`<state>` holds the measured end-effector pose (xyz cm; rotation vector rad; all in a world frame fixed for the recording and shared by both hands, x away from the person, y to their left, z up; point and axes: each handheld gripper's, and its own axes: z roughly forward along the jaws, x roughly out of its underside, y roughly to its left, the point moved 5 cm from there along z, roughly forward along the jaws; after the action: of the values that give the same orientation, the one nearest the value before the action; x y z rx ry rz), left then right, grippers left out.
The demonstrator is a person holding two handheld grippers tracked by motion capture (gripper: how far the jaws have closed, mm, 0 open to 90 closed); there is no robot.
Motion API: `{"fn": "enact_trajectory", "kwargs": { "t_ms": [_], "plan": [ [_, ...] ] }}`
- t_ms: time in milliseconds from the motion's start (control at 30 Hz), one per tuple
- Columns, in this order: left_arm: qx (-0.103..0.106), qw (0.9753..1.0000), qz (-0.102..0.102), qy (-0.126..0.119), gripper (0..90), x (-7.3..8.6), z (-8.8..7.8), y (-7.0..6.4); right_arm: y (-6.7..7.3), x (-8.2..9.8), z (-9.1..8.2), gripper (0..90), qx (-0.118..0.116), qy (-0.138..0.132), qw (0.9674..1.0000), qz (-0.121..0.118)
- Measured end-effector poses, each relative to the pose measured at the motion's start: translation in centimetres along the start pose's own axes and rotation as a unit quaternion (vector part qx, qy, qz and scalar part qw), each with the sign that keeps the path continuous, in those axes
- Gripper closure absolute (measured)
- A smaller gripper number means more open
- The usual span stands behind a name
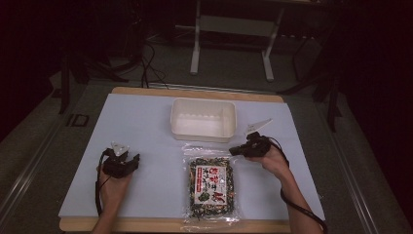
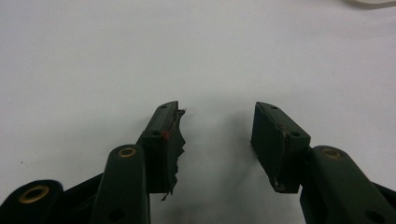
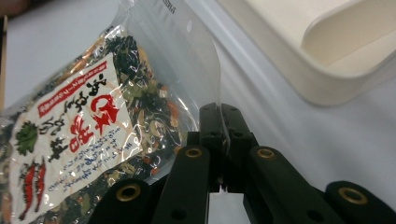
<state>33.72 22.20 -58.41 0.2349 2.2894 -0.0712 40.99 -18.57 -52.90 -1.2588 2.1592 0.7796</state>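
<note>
A clear plastic packet of dried vegetables (image 1: 211,187) with a red and white label lies on the white sheet near the table's front edge. My right gripper (image 1: 235,150) is shut on the packet's clear top corner, at its upper right. In the right gripper view the jaws pinch the transparent edge of the packet (image 3: 93,135), which lifts off the sheet there. My left gripper (image 1: 127,162) rests on the sheet to the left of the packet. In the left gripper view it (image 2: 217,140) stands open over bare white sheet with nothing between its jaws.
A white rectangular plastic tub (image 1: 203,119) stands just behind the packet, close to my right gripper; its rim (image 3: 299,60) rises at the upper right of the right gripper view. The white sheet (image 1: 146,122) covers a wooden table. A desk frame stands on the floor beyond.
</note>
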Motion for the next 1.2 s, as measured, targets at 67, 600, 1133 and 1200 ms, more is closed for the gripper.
{"fn": "enact_trajectory", "kwargs": {
  "t_ms": [67,600,1133,1200],
  "plan": [
    [0.0,1.0,0.0,0.0,52.1,0.0,0.0,0.0,0.0,-0.3,-0.4,89.3,0.004,-0.008,1.0,0.0],
    [0.003,1.0,-0.006,-0.001,52.1,0.0,0.0,0.1,1.3,-3.6,-2.4,89.3,0.005,-0.044,0.9985,-0.033],
    [0.003,1.0,-0.006,-0.001,51.9,0.0,0.0,0.0,1.6,-6.1,-4.2,89.3,0.02,-0.09,0.9948,-0.044],
    [0.003,1.0,-0.006,-0.001,51.8,0.0,0.0,0.1,1.5,-6.4,-4.5,89.3,0.023,-0.097,0.9941,-0.041]
  ]
}}
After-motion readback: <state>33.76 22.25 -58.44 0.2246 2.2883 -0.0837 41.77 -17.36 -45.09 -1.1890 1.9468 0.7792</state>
